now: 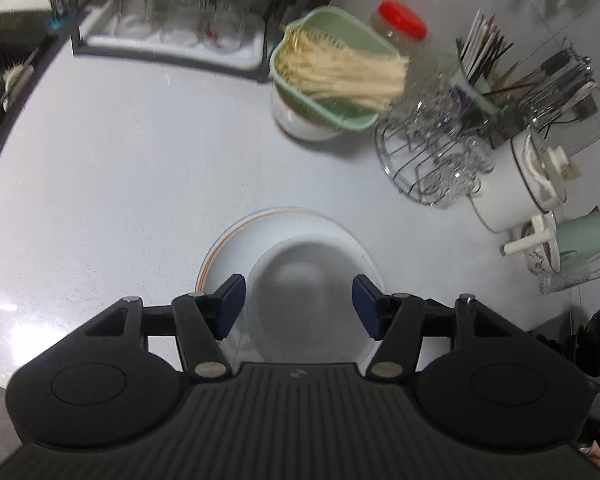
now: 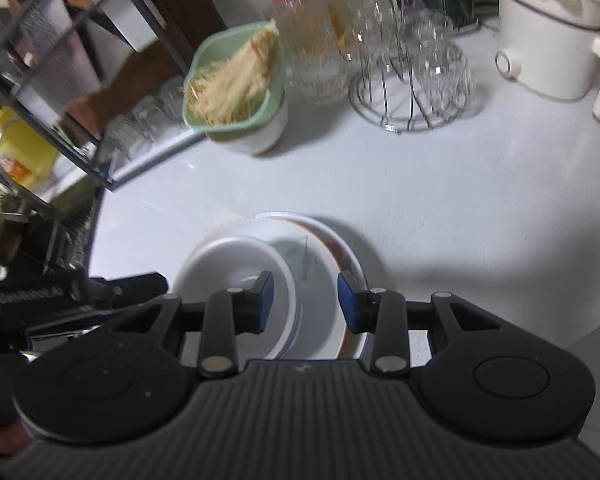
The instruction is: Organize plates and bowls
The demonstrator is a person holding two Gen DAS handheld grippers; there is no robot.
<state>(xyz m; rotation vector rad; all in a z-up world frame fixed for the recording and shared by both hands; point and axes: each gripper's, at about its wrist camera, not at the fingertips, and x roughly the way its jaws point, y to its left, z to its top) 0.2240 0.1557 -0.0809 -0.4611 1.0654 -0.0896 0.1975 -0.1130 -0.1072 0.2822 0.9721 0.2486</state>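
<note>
A white bowl (image 1: 304, 280) sits in a white plate with an orange rim line (image 1: 260, 222) on the pale counter. My left gripper (image 1: 299, 300) is open, its blue pads on either side of the bowl, just above it. In the right wrist view the same bowl (image 2: 236, 264) sits on the plate (image 2: 340, 248). My right gripper (image 2: 305, 300) is open over the bowl's right rim and the plate. The left gripper's black body (image 2: 76, 296) shows at the left there. Another white bowl (image 1: 300, 124) stands farther back under a green basket.
The green basket (image 1: 332, 68) holds pale noodle-like sticks. A red-lidded jar (image 1: 404, 24), a wire rack of glasses (image 1: 432, 152), a utensil holder (image 1: 500, 68), a white pot (image 1: 516, 184) and a green kettle (image 1: 580, 236) line the right. A dish rack with glasses (image 1: 180, 20) stands at the back left.
</note>
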